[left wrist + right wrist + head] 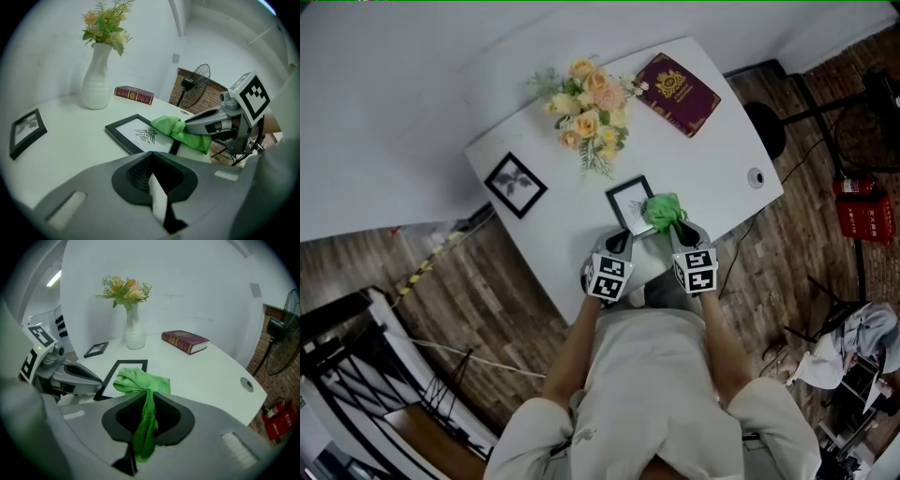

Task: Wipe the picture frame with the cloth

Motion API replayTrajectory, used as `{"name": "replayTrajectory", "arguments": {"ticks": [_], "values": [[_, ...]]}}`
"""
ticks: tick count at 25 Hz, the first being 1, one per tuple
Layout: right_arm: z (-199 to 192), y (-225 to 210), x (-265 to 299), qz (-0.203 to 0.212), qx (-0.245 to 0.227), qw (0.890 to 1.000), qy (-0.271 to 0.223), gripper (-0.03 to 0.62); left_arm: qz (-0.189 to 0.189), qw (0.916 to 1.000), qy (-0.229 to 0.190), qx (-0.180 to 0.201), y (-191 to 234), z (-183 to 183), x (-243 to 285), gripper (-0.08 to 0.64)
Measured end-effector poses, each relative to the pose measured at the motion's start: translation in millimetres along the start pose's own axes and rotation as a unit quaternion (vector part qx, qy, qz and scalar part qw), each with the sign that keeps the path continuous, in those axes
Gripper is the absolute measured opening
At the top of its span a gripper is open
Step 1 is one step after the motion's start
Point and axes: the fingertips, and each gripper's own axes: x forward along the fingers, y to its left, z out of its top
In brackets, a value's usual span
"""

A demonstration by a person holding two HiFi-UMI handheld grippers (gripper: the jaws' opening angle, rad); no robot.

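While the right gripper [680,232] clamps the green cloth [664,210], the left gripper [621,244] sits closed and empty beside it. The cloth lies on the picture frame [627,202] at centre frame, on the white table [712,159].

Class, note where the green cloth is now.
In the head view, the green cloth sits right of centre, held by the right gripper and bunched on the near right corner of the black picture frame on the white table.

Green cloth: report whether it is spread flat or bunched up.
Bunched. The green cloth is pinched into a rope in the right gripper and lies crumpled on the picture frame.
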Motion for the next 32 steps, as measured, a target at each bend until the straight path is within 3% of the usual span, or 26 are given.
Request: {"name": "replayTrajectory", "arguments": {"ticks": [6,11,15,21,27,32], "values": [[3,-38,-35,-0.061,0.014,0.998,-0.018,0.048,-0.016,0.9998,-0.001,-0.012,-1,-2,1,0.02],[28,-46,-75,-0.077,0.02,0.994,-0.069,0.048,-0.016,0.9996,-0.01,-0.019,4,-2,-7,0.02],[60,-34,-107,-0.068,0.016,0.99,-0.122,0.048,-0.012,0.9991,-0.036,-0.017,5,13,-25,0.02],[104,0,-137,-0.028,-0.018,0.983,-0.183,0.046,-0.002,0.9963,-0.084,0.017,1,49,-57,0.02],[122,20,-138,-0.001,-0.038,0.979,-0.2,0.046,0.01,0.9921,-0.122,0.029,-6,80,-81,0.02],[126,25,-128,0.022,-0.04,0.979,-0.199,0.046,0.028,0.9906,-0.13,0.034,-2,93,-89,0.02]]}}
